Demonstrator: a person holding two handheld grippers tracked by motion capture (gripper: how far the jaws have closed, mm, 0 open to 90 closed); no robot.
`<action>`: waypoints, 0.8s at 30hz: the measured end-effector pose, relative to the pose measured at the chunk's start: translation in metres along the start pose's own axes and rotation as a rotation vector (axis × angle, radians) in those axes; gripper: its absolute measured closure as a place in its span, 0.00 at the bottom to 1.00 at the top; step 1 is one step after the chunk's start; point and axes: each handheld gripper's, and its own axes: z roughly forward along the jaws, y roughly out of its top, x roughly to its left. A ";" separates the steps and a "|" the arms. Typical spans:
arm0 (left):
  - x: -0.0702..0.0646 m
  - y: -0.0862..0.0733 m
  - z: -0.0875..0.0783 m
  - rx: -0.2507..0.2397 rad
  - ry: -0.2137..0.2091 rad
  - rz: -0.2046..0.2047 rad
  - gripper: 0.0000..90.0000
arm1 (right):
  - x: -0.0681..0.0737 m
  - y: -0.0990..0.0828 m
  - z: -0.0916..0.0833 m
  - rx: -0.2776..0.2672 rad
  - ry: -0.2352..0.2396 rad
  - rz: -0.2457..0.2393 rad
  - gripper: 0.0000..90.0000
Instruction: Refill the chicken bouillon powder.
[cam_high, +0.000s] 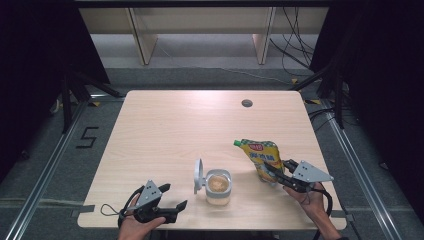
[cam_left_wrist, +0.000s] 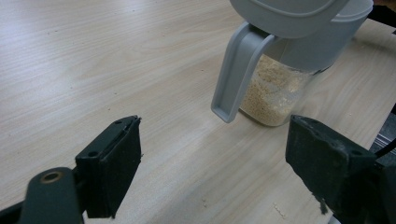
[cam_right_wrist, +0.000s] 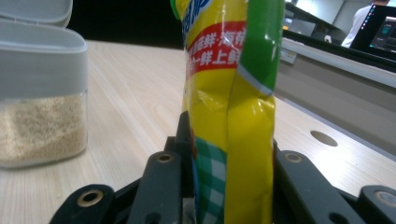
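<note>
Right fingers clenched on the lower part of the yellow pouch, pads squeezing both faces, pouch between them with its long axis upright in the right gripper view. From the high view my right gripper holds it near the bench's right front, green cap pointing up and away from me, towards the jar's side

Left fingers released, spread wide, nothing between them; left gripper sits at the front left edge

Jar stands between the two hands, just left of the pouch, not touching it. Clear body, grey top, flip lid hinged open and standing on its left side. Inside: pale granules, roughly half full by my read. Can't tell what's in the pouch or whether the cap is on tight

Relation that matters: jar mouth lies left of the pouch and lower than the cap. Left hand is the nearer one to the jar body, so my guess is it steadies the jar while the right tips the pouch
</note>
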 end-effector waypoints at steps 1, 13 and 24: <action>0.000 0.000 0.000 0.001 -0.001 0.001 0.20 | 0.001 0.001 0.000 -0.001 -0.010 -0.007 0.81; 0.000 0.000 -0.001 0.004 0.001 0.004 0.20 | 0.004 0.004 -0.012 0.065 -0.035 0.026 0.80; 0.000 0.000 0.000 0.004 0.002 0.005 0.20 | 0.006 0.001 -0.020 0.073 -0.042 0.084 0.77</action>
